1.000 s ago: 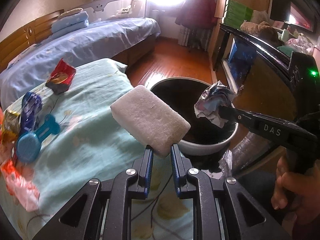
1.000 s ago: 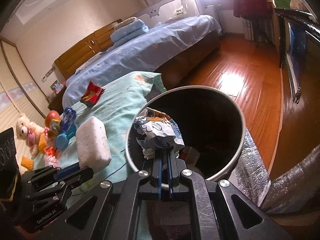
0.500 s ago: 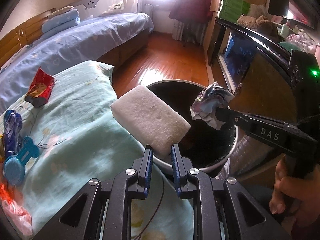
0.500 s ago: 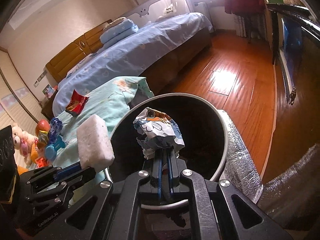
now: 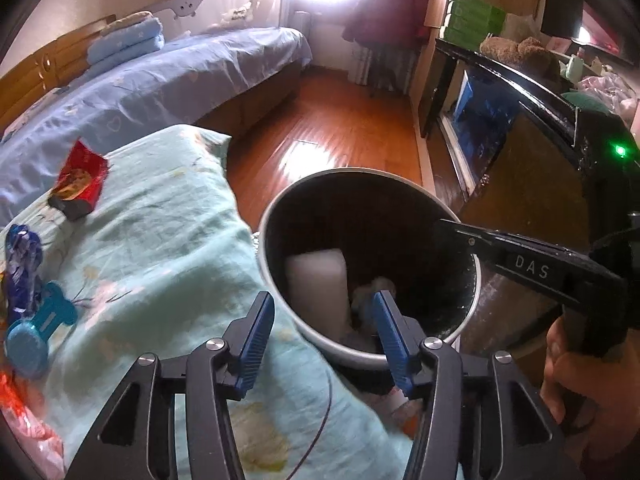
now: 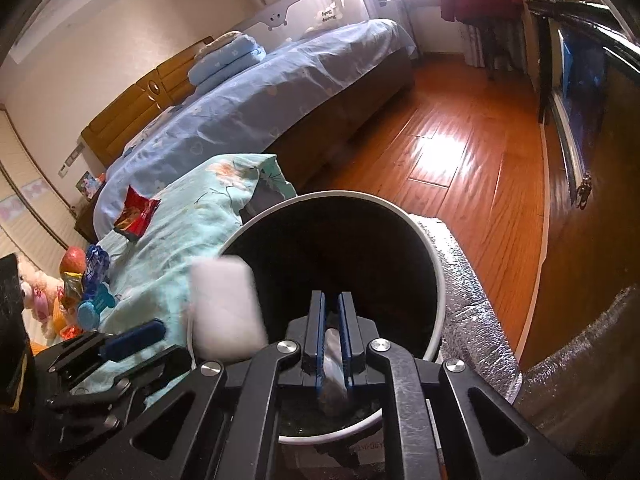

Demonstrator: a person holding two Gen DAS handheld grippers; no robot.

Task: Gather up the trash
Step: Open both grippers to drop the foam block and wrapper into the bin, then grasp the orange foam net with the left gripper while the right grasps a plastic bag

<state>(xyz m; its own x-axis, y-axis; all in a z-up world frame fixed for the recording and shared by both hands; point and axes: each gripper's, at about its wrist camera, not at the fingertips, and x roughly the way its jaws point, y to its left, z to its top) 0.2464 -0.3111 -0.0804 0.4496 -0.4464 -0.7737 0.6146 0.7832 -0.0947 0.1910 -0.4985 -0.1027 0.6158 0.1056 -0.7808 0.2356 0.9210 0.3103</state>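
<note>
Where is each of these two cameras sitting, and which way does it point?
Left wrist view: on the left hand-held gripper, looking down past its open fingers into the bin; a hand shows.
Right wrist view: on the right hand-held gripper, over the bin.
Both share the bin, white foam block and red wrapper.

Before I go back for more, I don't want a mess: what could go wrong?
The block stands on end in the bin, so later trash may lodge on it. The blue wrapper lies right beside a blue toy; a grab could catch the toy instead.
</note>
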